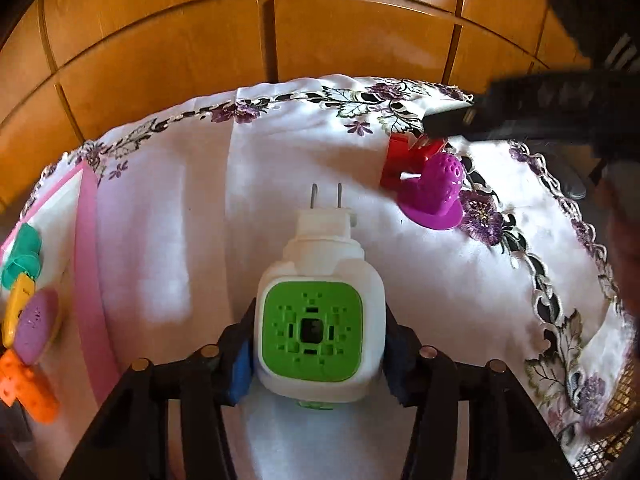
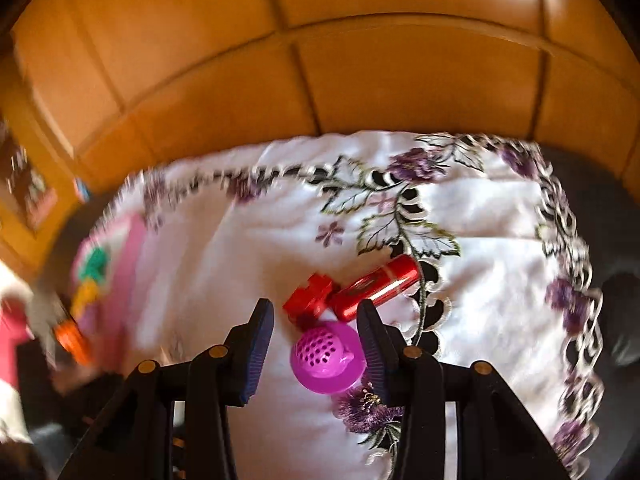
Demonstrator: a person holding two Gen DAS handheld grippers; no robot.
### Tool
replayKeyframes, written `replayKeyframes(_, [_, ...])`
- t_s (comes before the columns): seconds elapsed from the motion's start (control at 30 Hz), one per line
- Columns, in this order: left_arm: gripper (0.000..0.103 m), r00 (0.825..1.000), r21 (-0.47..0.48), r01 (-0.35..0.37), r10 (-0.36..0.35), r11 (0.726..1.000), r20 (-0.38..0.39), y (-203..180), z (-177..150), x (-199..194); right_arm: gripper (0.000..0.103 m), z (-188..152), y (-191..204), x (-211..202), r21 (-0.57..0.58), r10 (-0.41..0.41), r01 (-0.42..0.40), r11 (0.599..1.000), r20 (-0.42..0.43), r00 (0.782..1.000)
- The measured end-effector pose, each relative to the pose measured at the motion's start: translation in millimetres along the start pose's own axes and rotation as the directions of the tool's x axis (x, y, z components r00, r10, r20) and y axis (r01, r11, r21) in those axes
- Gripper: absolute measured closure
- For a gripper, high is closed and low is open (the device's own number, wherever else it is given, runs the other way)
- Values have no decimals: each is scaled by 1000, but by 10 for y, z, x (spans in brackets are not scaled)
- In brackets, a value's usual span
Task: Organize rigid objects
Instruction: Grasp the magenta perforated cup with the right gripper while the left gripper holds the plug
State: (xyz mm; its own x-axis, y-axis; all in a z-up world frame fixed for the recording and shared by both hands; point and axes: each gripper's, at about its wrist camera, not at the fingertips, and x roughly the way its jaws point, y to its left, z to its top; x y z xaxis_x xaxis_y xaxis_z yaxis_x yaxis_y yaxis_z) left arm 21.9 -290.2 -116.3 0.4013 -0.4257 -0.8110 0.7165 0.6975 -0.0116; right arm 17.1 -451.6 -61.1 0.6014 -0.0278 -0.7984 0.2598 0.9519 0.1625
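Gripping the plug-in unit, lining up on the purple strainer

Holding: left gripper (image 1: 320, 364) has its blue pads pressed on the two flat white sides of the plug-in (image 1: 318, 316), a white block with a green vented face and two metal prongs pointing far. It sits centre in the left view, over the cloth (image 1: 180, 240); whether it rests on the cloth or hangs just above it I cannot tell.

Judgement on handling: hard plastic shell, stiff, probably light. Smooth sides could slip, so the broad flat flanks are the right place to hold; the prongs and the narrow neck are poor choices, thin and easy to twist.

Right gripper (image 2: 316, 344): jaws spread, nothing pinched. The strainer (image 2: 326, 360), a purple perforated dome on a flat brim, sits between the pads, and neither visibly touches it. Just beyond lie a red block (image 2: 310, 294) and a red tube (image 2: 378, 286), close together; contact not clear through blur.

Judgement: the dome is rigid but rounded, so pads may skate off. Better to close low, across the dome near the brim. The red pieces crowd the far side; a deep reach could knock them.

Far left: pink tray (image 1: 86, 264) already holds green, yellow, lilac and orange pieces, the likely destination.
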Motion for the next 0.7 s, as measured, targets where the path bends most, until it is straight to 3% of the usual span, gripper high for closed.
replayKeyframes(0.2, [50, 1000, -3, -7, 7, 1000, 9, 2, -61, -55, 59, -92, 71, 237, -56, -40, 35, 998, -90, 995])
replayKeyframes(0.33, [50, 1000, -26, 1, -1, 1000, 14, 17, -124, -132, 58, -136, 79, 341, -87, -88, 79, 993, -104, 991])
replayKeyframes(0.37, [50, 1000, -31, 2, -1, 1000, 20, 19, -143, -171, 64, -148, 96, 365, -109, -97, 86, 990, -108, 989])
replayKeyframes(0.53, [51, 999, -29, -8, 9, 1000, 53, 18, -201, -344, 69, -193, 184, 436, -177, -155, 133, 975, -115, 981])
replayKeyframes(0.7, [51, 996, -26, -14, 16, 1000, 83, 24, -232, -512, 70, -176, 147, 443, -151, -142, 122, 981, -129, 981])
